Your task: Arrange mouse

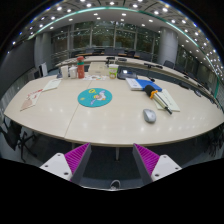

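Grey computer mouse (150,115) sits right of centre on the pale bench (100,125), beyond the open, empty jaws; light, rigid, probably slick-shelled, best pinched across its flanks.

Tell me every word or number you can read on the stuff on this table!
None can be read.
Round blue mat: it has a picture on it, but any lettering is too small to tell.
Books and papers beyond the mouse: any print is too small to read.
The gripper is open and bears no readable label.
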The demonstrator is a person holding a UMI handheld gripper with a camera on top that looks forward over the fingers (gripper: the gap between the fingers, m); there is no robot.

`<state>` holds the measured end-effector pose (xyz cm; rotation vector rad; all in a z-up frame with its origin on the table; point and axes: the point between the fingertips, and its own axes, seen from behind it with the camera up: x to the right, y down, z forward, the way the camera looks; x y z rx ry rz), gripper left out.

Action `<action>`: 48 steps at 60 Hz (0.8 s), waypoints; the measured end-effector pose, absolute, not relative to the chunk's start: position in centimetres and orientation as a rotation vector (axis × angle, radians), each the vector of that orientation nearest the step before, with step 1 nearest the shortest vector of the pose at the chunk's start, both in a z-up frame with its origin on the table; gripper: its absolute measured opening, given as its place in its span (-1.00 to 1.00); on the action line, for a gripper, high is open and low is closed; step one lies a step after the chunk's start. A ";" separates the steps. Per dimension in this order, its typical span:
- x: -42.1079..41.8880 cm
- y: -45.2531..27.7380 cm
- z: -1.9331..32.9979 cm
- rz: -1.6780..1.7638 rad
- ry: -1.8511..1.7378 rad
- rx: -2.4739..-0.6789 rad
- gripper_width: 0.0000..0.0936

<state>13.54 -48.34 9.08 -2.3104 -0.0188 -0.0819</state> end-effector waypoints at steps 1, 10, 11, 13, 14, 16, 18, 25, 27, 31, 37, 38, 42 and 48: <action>14.6 -48.0 8.5 -0.092 -0.008 -2.311 0.83; 23.8 -42.5 5.7 -0.160 0.059 -2.284 0.84; 24.6 -41.8 5.5 -0.164 0.063 -2.277 0.84; 26.3 -40.1 5.2 -0.176 0.069 -2.267 0.84; 27.1 -39.3 5.0 -0.180 0.069 -2.261 0.84; 28.6 -37.6 4.6 -0.180 0.069 -2.247 0.83; 29.9 -35.9 4.2 -0.183 0.072 -2.232 0.82; 32.6 -30.8 2.6 -0.162 0.075 -2.231 0.80; 33.1 -29.5 2.0 -0.155 0.070 -2.227 0.78; 33.8 -27.5 1.0 -0.151 0.060 -2.233 0.73; 34.2 -25.6 -0.7 -0.134 0.050 -2.248 0.54; 34.2 -25.4 -1.0 -0.127 0.045 -2.252 0.49; 33.9 -24.7 -1.2 -0.091 0.036 -2.239 0.20; 34.0 -24.4 -1.1 -0.096 0.011 -2.227 0.01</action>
